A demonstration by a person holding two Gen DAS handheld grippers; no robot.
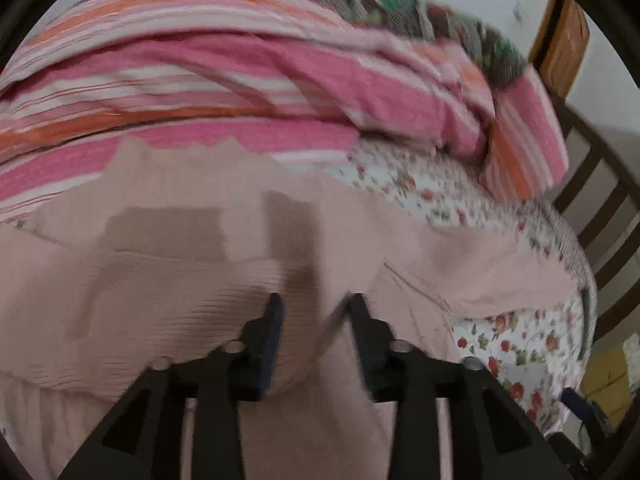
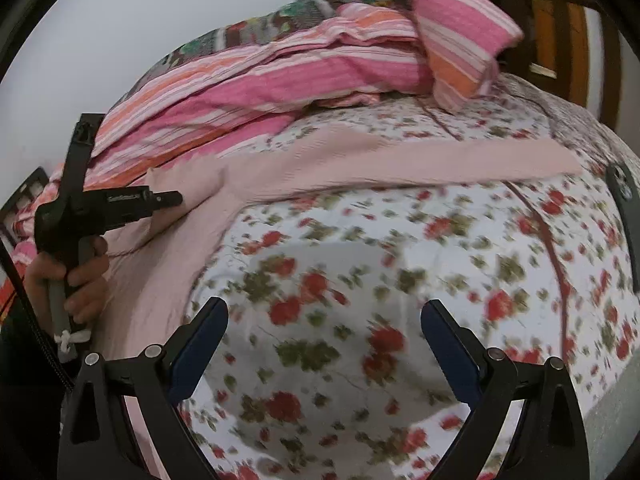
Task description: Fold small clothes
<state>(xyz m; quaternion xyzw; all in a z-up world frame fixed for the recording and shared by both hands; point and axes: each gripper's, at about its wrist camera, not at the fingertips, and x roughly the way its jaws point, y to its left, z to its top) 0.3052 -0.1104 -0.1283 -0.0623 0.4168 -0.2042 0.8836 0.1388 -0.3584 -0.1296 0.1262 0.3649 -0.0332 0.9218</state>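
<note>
Right wrist view takes in a bed covered by a floral sheet (image 2: 360,280), white with red blossoms and green leaves; along its far side lies a bunched pink and orange striped blanket (image 2: 280,80), with a darker patterned cover (image 2: 256,28) behind it and a wooden headboard (image 2: 560,20) at the upper right; across the sheet spreads the pale pink ribbed garment (image 2: 360,156), one long sleeve reaching right toward a dark phone (image 2: 620,188) that lies at the bed's right edge, the body of the garment running down the left side; the right gripper (image 2: 324,344) hangs over bare floral sheet with its blue-padded fingers spread wide, nothing between them, apart from the garment; at the left a hand (image 2: 76,280) holds the handle of the left gripper (image 2: 172,199), whose tips lie against the pink cloth. In the left wrist view the garment (image 1: 200,280) fills the lower frame, blurred; the left gripper (image 1: 316,300) has its fingers partly apart with a raised fold of pink cloth between them, though I cannot tell whether they actually pinch it; the striped blanket (image 1: 240,80) lies beyond.
</note>
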